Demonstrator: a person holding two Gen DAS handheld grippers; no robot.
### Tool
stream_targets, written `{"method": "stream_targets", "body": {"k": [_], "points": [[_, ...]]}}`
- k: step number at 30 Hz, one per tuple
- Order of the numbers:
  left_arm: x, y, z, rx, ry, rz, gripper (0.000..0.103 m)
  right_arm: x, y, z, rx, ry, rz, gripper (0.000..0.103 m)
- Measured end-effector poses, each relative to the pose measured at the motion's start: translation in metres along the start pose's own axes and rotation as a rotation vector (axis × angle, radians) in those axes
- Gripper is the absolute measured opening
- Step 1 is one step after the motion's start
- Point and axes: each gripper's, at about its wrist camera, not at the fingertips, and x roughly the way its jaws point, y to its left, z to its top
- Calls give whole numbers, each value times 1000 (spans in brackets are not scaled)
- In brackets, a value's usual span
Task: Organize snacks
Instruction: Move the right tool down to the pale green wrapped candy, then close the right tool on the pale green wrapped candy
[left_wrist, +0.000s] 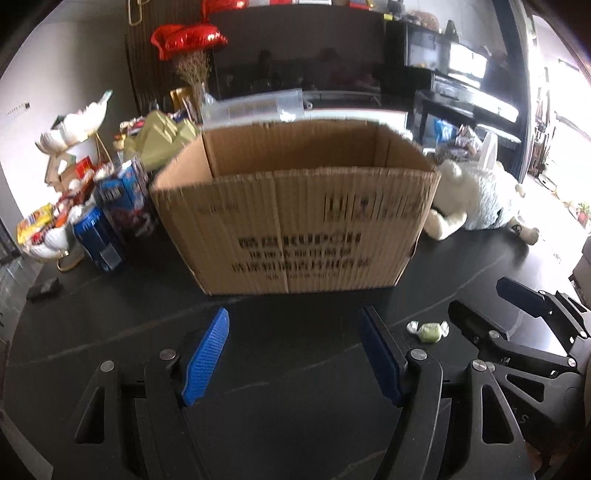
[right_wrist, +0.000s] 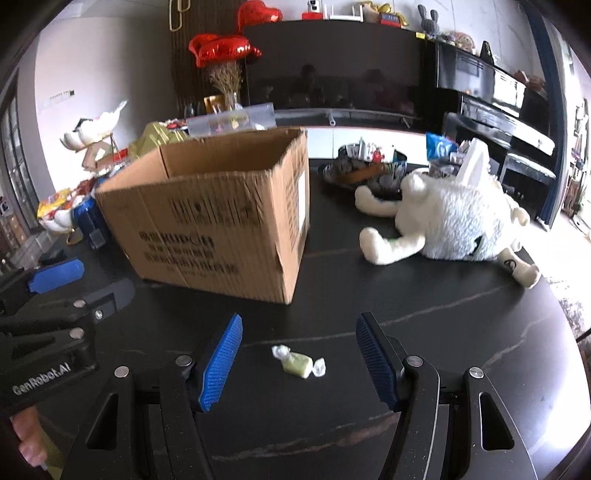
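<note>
A green candy in a clear twisted wrapper (right_wrist: 298, 362) lies on the dark table, between the blue pads of my right gripper (right_wrist: 297, 325) but untouched by them; that gripper is open. In the left wrist view the same candy (left_wrist: 428, 329) lies to the right of my left gripper (left_wrist: 293, 319), which is open with only bare table between its fingers. An open cardboard box (left_wrist: 295, 221) stands just beyond both grippers, also seen as the box (right_wrist: 210, 218) in the right wrist view. The right gripper (left_wrist: 491, 306) shows at the right of the left view, the left gripper (right_wrist: 83, 278) at the left of the right view.
Snack packs and blue boxes (left_wrist: 110, 214) crowd the table left of the box. A white plush toy (right_wrist: 450, 221) lies to its right, with a tray of snacks (right_wrist: 365, 170) behind. The table edge (right_wrist: 569, 325) curves at the right. A small dark object (left_wrist: 43, 288) lies at the left.
</note>
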Motion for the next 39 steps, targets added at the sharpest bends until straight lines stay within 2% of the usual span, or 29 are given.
{"method": "stream_targets", "body": {"k": [8,10,21,27,33,39], "points": [[30,-3,-15,-13,73,-13,71,32,5,-14,-48,92,-29,64],[37,-5,-18,-15,85,-15,71,39,5,-17,-58,115,-31,58],[62,-14,-25,-8,136,-22,71,68,-4,-27,-27,194,-10,47],[66,-13,-28,-11,144,-25,71,72,-4,-28,-39,194,-7,44],[69,-13,-30,-13,150,-28,71,71,0,-28,-55,187,6,29],[64,-11,-30,-13,141,-20,71,64,2,-27,-59,162,-17,27]]}}
